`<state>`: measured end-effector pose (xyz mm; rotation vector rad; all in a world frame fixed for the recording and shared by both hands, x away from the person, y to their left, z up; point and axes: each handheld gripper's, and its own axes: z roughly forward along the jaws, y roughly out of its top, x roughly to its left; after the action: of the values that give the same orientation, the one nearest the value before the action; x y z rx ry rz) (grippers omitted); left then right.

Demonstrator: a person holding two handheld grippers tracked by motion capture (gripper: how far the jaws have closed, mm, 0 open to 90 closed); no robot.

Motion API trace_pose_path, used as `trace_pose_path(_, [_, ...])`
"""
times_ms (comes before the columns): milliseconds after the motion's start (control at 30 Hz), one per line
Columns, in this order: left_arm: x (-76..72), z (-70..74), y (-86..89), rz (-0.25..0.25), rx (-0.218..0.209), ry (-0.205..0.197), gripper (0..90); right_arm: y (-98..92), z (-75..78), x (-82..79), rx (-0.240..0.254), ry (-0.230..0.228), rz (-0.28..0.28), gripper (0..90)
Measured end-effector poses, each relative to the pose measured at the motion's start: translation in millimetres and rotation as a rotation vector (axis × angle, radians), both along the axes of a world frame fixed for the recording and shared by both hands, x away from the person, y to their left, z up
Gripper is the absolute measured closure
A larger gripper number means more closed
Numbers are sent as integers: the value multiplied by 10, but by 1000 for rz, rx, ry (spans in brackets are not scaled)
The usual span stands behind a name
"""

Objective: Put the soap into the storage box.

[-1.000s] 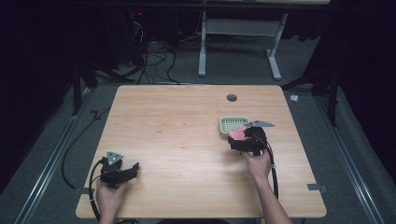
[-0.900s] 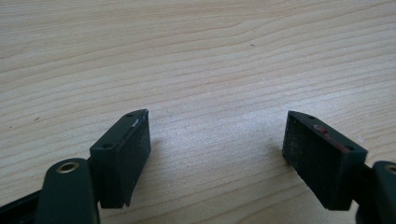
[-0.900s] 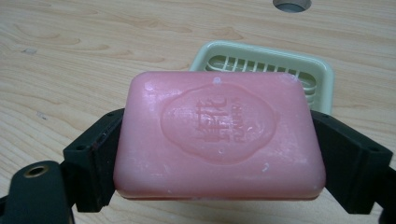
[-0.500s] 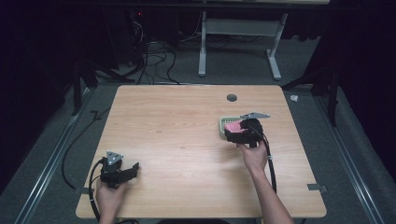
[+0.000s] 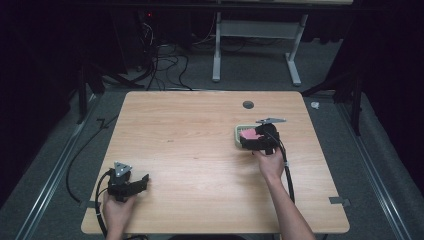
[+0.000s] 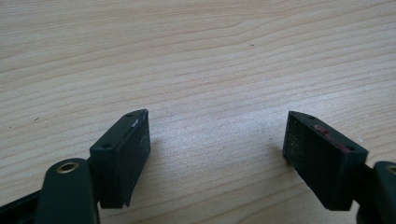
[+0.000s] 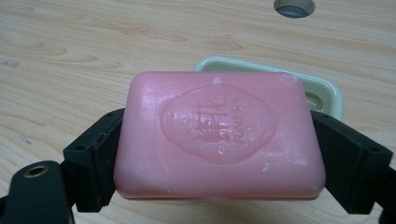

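Clamped between the two black jaws of the right gripper (image 7: 219,154) is a pink soap bar (image 7: 219,133), held by its short ends with its broad stamped face turned up toward that gripper's camera; an oval emblem with raised lettering is pressed into the face. From the right gripper view the bar hangs over the near part of a pale green soap dish (image 7: 322,91), whose rounded rim shows behind and to the side of the bar; whether the bar touches the dish cannot be told. Beyond the dish a round grey cable hole (image 7: 294,5) is set in the table (image 7: 70,56). From the high view the right gripper (image 5: 250,141) sits toward the table's right edge, about midway between its near and far edges, with the soap bar (image 5: 248,134) as a pink patch over the dish (image 5: 236,134) and the cable hole (image 5: 248,104) closer to the far edge. The left gripper (image 5: 143,181) rests near the table's near left corner, well apart from the soap. Its own view shows the left gripper (image 6: 217,154) with jaws spread wide, bare wood between them.
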<state>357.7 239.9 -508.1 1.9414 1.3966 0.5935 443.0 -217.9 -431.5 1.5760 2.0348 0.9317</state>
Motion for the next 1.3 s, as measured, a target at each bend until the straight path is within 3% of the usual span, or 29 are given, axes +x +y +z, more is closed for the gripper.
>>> trace_pose_path(600, [0, 0, 1, 1, -5, 0, 235, 42, 7, 241, -2, 21, -50, 136])
trace_pose_path(767, [0, -1, -1, 2, -4, -2, 236, 13, -94, 318, -2, 55, -71, 136])
trace_pose_path(1300, [0, -1, -2, 1, -2, 0, 237, 16, -254, 442, 4, 87, -102, 135])
